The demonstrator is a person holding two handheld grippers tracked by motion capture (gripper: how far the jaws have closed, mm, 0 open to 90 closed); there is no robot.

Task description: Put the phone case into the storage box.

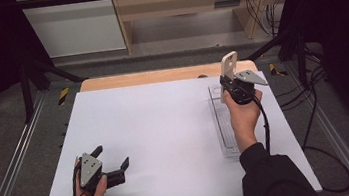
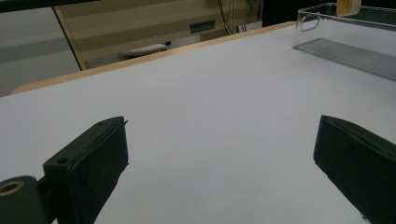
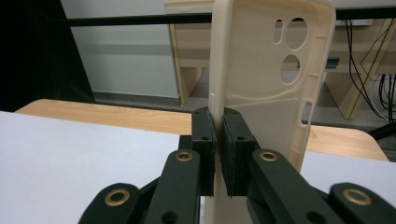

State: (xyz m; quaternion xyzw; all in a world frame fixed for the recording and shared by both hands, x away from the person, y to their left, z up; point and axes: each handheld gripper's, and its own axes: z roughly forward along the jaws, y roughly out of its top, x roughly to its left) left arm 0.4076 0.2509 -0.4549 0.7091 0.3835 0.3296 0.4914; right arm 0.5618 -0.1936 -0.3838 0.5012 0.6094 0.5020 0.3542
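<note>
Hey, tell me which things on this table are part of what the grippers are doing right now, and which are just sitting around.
In the job:
- cream phone case, clamped upright by its edge in the right gripper
- clear plastic tray, under that gripper
- left gripper, jaws wide apart, holding nothing, low over the white sheet

Just around:
- white sheet covering the table
- wooden furniture behind the table
- cables on the floor

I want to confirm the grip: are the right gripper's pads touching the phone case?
Touching. The right gripper view shows both pads of the right gripper pressed against the edge of the cream phone case, no gap.
</note>
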